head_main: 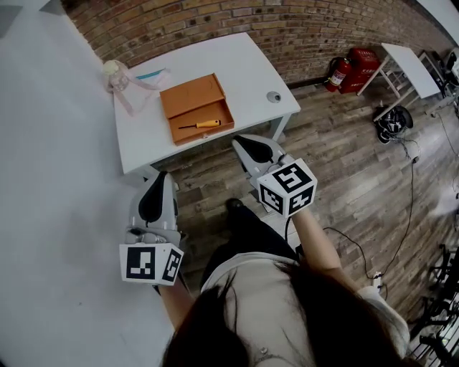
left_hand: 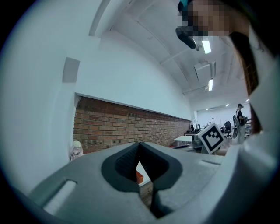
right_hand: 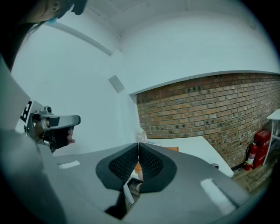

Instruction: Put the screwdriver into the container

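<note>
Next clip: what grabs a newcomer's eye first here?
The orange container on the white table by the brick wall, with the screwdriver lying inside. The left hand-held gripper and right hand-held gripper hang shut and empty, short of the table.

Ahead of the left tongs [head_main: 159,179] and right tongs [head_main: 249,145], open floor [head_main: 208,168] reaches the worktop [head_main: 244,68]; a white wall [head_main: 43,179] flanks the left tongs.

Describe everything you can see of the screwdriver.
The screwdriver is small, with an orange-yellow handle, likely plastic, and a thin dark shaft. It lies flat inside the orange container on the white table, in the half nearer the camera, handle to the right, shaft pointing left. Only the container's floor touches it; its tip is too small to make out.
</note>
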`<state>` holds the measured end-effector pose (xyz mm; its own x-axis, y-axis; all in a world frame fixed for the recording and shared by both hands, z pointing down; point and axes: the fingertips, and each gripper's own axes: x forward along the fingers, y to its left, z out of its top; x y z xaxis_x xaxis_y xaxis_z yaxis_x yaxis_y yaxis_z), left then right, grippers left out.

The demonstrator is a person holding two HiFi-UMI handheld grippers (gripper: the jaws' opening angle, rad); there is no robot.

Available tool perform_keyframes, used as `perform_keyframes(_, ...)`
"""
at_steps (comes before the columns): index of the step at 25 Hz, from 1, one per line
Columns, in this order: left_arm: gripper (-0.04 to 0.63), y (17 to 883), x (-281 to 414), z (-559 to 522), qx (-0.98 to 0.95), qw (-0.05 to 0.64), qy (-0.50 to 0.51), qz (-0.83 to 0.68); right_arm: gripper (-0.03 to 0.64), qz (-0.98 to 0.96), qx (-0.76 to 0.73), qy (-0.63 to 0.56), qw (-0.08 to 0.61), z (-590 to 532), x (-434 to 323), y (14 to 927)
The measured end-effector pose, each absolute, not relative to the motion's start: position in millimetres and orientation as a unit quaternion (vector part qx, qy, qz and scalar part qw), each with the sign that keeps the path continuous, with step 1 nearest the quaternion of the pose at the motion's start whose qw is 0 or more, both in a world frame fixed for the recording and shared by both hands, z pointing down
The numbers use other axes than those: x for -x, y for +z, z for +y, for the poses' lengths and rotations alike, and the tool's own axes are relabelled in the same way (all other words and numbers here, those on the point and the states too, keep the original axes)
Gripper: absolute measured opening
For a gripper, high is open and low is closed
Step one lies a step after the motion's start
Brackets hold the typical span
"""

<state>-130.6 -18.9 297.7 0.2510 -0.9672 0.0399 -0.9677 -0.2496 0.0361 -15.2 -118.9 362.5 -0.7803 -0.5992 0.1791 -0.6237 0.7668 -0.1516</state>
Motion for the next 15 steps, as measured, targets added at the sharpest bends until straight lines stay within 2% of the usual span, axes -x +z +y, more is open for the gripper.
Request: perform_keyframes(15, 0.002, 297.6, 101.7, 23.4, -0.799, 0.023, 0.008, -0.601, 0.006, -0.936, -0.342, 0.079, 0.028, -54.1, -20.6, 333.2)
